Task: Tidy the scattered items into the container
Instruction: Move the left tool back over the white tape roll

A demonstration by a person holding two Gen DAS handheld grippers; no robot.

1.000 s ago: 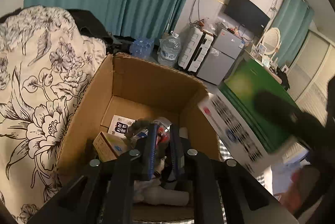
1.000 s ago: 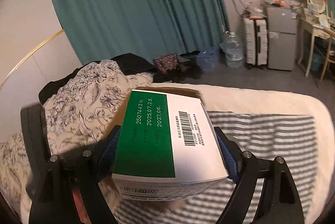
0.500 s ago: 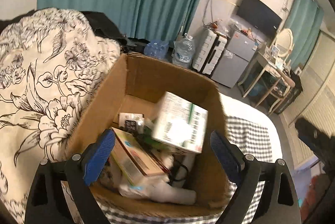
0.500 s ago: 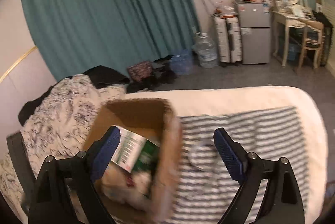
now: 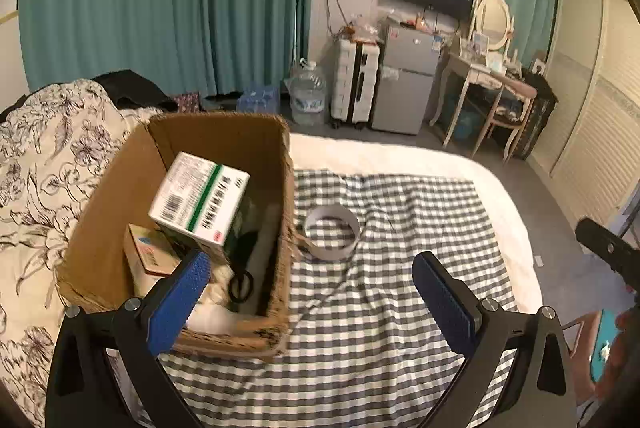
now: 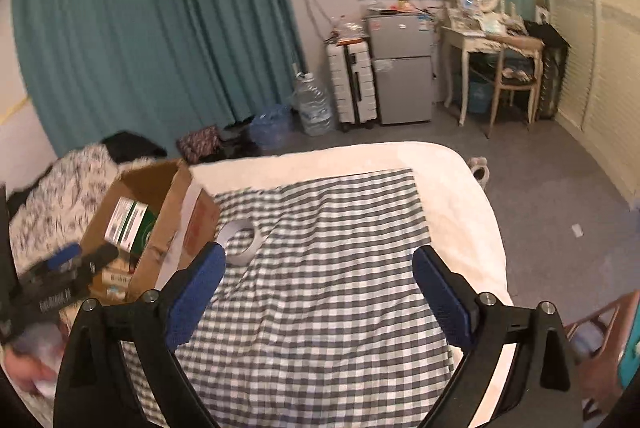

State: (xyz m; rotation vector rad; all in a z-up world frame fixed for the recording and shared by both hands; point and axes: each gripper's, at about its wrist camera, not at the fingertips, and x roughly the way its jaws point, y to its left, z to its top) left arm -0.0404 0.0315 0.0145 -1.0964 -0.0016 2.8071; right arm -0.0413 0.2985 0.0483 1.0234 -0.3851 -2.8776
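Lying flat just right of the cardboard box [image 5: 120, 196], the tape roll [image 5: 331, 232] sits centre-frame, between the left gripper [image 5: 320, 292] fingers; both grippers' fingers spread apart, empty.

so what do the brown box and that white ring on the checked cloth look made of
Brown open-topped box: corrugated cardboard, matte, going by its frayed, fluted rim. White ring: probably a roll of tape, thin-walled with a smooth pale face, though paper or plastic is unclear.

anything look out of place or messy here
One item is still outside: a roll of tape lies on the checked cloth right beside the cardboard box. In the box, the green-and-white carton sits tilted on the pile.
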